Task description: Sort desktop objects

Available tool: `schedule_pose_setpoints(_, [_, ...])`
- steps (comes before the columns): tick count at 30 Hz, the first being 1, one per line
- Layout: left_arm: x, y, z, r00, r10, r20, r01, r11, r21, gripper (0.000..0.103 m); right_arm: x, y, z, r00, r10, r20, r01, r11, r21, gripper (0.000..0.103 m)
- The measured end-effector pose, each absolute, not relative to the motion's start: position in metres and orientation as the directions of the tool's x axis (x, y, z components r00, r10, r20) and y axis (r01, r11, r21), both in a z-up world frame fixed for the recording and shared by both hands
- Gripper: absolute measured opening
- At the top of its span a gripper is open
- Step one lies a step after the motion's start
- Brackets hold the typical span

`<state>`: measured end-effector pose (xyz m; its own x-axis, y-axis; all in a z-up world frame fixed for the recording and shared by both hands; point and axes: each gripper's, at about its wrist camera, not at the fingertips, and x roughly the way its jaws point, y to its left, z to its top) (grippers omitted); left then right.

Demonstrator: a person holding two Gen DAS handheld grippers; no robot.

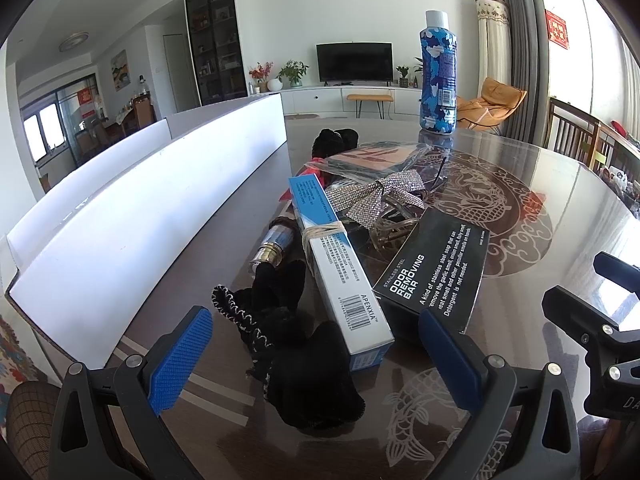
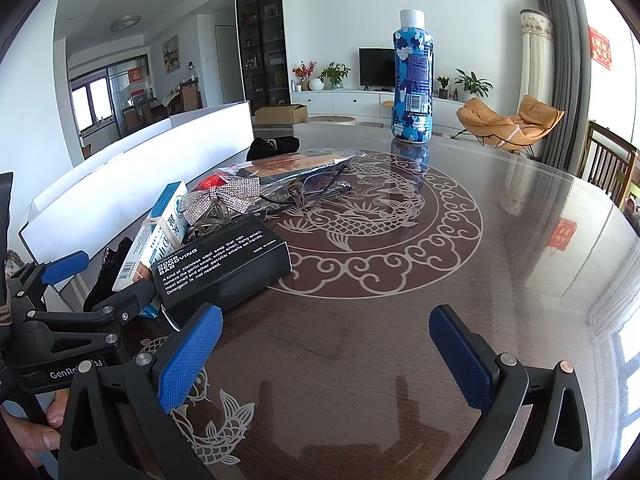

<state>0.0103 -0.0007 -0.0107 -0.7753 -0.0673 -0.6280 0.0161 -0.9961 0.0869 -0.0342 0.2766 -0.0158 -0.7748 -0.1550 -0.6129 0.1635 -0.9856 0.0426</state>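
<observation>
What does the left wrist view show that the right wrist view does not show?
Only the left wrist view: a metallic tube beside the long blue-white box, and the whole black glove. Only the right wrist view: a hand and a cardboard box behind the table. Both: the camouflage bottle, the black odor removing bar box, the rhinestone bow, both open grippers.

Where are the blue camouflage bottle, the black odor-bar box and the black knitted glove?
Blue camouflage bottle (image 2: 413,80): right wrist view, label middle.
Black odor-bar box (image 2: 224,262): right wrist view, printed top.
Black knitted glove (image 1: 308,364): left wrist view, palm.
</observation>
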Motion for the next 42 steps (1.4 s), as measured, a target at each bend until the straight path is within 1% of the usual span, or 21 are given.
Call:
schedule_pose_setpoints(7, [0.021,-0.004,-0.003,-0.773,-0.058,-0.631,-0.005,-0.995,0.097,0.103,-0.035,0.275,-0.016,-0.772,-0.154,-0.616,0.168,-0.985,0.036,0.103])
schedule_pose_setpoints(15, [0.023,-0.018,-0.004,-0.743,-0.070,-0.666,0.002,-0.995,0.101,0.103,-0.036,0.274,-0.016,-0.771,-0.157,-0.617,0.173,-0.984,0.035,0.103])
schedule_pose_setpoints(19, [0.023,-0.022,-0.005,-0.731,-0.062,-0.680,-0.001,-0.996,0.091,0.103,-0.039,0.272,-0.018,-0.751,-0.199,-0.630,0.215,-0.975,0.051,0.103])
schedule_pose_setpoints(24, [0.027,-0.024,-0.002,-0.736,-0.062,-0.675,-0.009,-0.995,0.101,0.103,-0.039,0.264,-0.020,-0.733,-0.232,-0.639,0.272,-0.962,0.037,0.103])
schedule_pose_setpoints(28, [0.029,-0.027,-0.001,-0.732,-0.068,-0.678,-0.011,-0.994,0.111,0.103,-0.044,0.255,-0.025,-0.686,-0.273,-0.674,0.332,-0.942,0.043,0.103])
schedule_pose_setpoints(35, [0.029,-0.036,0.000,-0.724,-0.044,-0.688,-0.005,-0.998,0.069,0.103,-0.045,0.235,-0.033,-0.634,-0.282,-0.720,0.414,-0.910,-0.008,0.103])
schedule_pose_setpoints(42, [0.028,-0.040,-0.003,-0.711,-0.023,-0.703,-0.010,-0.999,0.043,0.103,-0.051,0.228,-0.039,-0.571,-0.308,-0.761,0.460,-0.888,0.014,0.103])
